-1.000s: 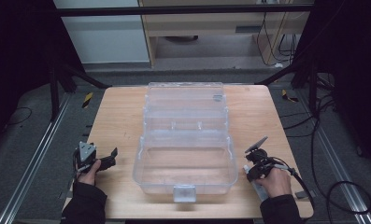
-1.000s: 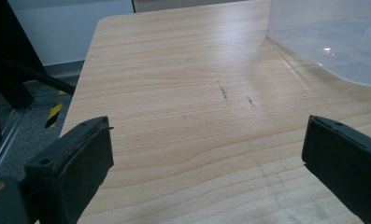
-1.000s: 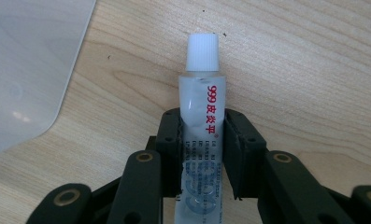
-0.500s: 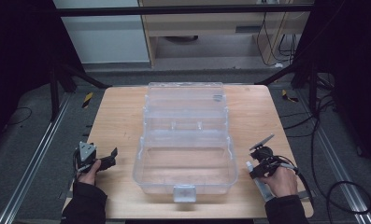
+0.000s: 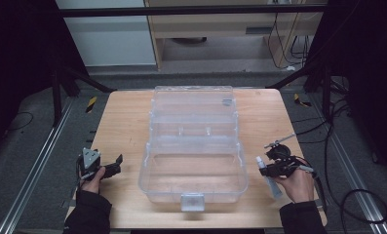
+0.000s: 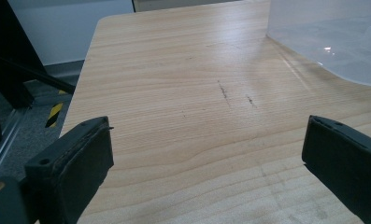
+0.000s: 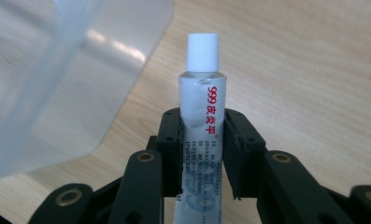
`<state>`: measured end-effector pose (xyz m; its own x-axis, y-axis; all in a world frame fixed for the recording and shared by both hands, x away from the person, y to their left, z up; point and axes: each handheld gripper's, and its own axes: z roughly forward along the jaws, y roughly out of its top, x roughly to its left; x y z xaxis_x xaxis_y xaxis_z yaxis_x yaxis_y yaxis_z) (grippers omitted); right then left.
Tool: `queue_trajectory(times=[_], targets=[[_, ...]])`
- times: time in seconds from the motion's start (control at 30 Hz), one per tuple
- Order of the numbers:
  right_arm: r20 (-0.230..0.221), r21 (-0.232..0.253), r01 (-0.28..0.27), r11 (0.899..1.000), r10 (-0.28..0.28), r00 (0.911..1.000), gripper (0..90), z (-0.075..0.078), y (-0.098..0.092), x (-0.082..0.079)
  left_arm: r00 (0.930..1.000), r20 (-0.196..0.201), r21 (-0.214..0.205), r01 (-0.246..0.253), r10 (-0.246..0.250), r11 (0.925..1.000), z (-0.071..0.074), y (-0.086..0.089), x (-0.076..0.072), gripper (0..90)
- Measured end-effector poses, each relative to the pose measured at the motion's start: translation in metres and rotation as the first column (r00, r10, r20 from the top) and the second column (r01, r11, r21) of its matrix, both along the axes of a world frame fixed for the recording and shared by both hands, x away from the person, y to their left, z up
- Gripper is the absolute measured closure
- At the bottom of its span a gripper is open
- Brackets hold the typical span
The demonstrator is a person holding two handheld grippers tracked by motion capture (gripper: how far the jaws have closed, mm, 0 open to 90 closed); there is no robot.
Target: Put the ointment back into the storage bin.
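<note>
An open clear plastic box stands in the middle of the wooden table, lid back, with nothing that I can see in it. My right gripper at the box's right side is shut on a white ointment tube with a white ribbed cap and red print. The tube points cap-first toward the box wall. My left gripper rests at the table's front left with its jaws wide apart and nothing between them; its pads hover over bare wood.
The box corner lies ahead and right of the left gripper. The box's curved edge is just left of the tube. Cables trail off the table's right side. Dark frame rails flank the table.
My right gripper has shifted a little toward the front right and now holds the white tube, which shows beside the hand. The left gripper has not moved.
</note>
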<state>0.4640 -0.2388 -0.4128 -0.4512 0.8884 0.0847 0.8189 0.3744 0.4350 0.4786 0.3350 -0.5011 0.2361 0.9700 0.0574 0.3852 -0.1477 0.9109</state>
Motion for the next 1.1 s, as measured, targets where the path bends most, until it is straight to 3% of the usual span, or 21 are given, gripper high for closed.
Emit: queue_trajectory(times=[0.4, 0.67, 0.97, 1.1], targets=[[0.148, 0.05, -0.033, 0.998, 0.025, 0.9887, 69.9, 0.024, 0.001, -0.004, 1.0, 0.0, -0.003, 0.001, -0.001, 1.0, 0.0, 0.0, 0.0, 1.5], [0.205, 0.071, -0.06, 0.996, 0.044, 0.9777, 69.9, 0.042, -0.002, -0.006, 1.0, 0.0, -0.003, 0.001, -0.001, 1.0, 0.0, 0.0, 0.0, 1.5], [0.274, 0.066, -0.118, 0.991, 0.095, 0.9569, 69.9, 0.064, 0.001, -0.009, 1.0, 0.001, -0.004, 0.002, -0.002, 1.0, 0.0, 0.0, 0.0, 1.5], [0.296, 0.075, -0.16, 0.984, 0.131, 0.9462, 69.9, 0.076, 0.005, -0.011, 1.0, 0.0, -0.003, 0.002, -0.002, 1.0, 0.0, 0.0, 0.0, 1.5]])
